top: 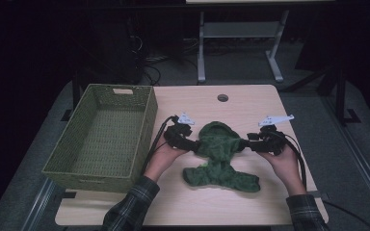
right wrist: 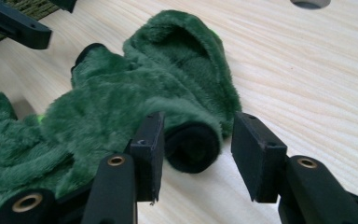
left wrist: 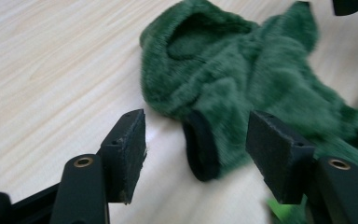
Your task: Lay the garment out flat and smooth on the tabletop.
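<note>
A small fuzzy dark-green hooded garment (top: 220, 155) with black cuffs lay spread flat on the pale wooden table (top: 250, 103), its hood pointing away from the person and its body bunched toward the near edge. Taking this garment as the landmark, the left gripper (top: 191, 145) sat at its left sleeve and the right gripper (top: 244, 143) at its right sleeve, each held by a hand in a plaid cuff.

In the left gripper view, the jaws stood apart with the left black cuff (left wrist: 200, 150) lying between them, neither pad pressing on it. The right gripper view showed the same: parted jaws either side of the right black cuff (right wrist: 193, 147), with a gap visible on the far side. So both tools were open and gripping nothing, and the garment rested on the table by its own weight.

Judging from this, the sleeves had been laid out sideways and let go, so the spreading looked done. Any folding, and a move into the woven green rectangular basket (top: 79, 159), seemed left to do; the basket stood empty, well to the left of the garment at the table's left edge.

A round cable hole (top: 222, 98) lay beyond the hood. Nothing stood between garment and basket, though the left gripper's cable trailed there.
</note>
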`<action>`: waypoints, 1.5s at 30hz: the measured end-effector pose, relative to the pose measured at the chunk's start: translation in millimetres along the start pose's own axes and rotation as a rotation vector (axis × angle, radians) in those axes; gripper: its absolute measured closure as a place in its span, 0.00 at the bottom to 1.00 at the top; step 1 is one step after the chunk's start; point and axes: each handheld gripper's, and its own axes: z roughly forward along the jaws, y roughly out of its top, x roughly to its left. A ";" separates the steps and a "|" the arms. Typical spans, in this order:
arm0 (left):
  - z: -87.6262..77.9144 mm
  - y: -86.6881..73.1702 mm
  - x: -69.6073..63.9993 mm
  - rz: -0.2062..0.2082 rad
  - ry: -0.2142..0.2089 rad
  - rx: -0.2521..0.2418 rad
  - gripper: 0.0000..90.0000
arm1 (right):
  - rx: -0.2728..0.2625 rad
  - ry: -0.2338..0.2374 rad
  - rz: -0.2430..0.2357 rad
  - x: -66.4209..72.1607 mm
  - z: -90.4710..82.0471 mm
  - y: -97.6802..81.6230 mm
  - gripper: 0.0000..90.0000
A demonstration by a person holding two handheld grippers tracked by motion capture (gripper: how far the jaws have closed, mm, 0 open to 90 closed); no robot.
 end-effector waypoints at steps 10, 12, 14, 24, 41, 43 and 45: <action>-21.4 -25.2 -23.4 0.018 -0.036 -0.015 0.23 | 0.019 0.021 -0.044 25.3 -3.4 -8.4 0.58; -25.4 -31.9 -27.8 0.025 -0.037 -0.012 0.19 | 0.017 0.036 -0.048 29.4 -4.1 -9.1 0.58; -29.5 -39.7 -31.5 0.024 -0.035 -0.016 0.18 | 0.020 0.040 -0.042 32.4 -4.9 -9.2 0.57; -39.2 -78.4 -54.0 0.079 -0.004 0.039 0.14 | 0.008 0.075 -0.084 57.6 -10.1 -7.1 0.57; -37.3 -120.4 -67.5 0.091 -0.005 0.095 0.14 | 0.004 0.196 -0.169 118.4 13.1 2.9 0.59; -37.0 -125.2 -66.5 0.097 -0.013 0.049 0.14 | 0.005 0.216 -0.194 128.5 18.5 5.8 0.61; -37.2 -127.6 -65.7 0.100 -0.017 0.031 0.14 | 0.003 0.234 -0.209 136.8 22.7 7.9 0.64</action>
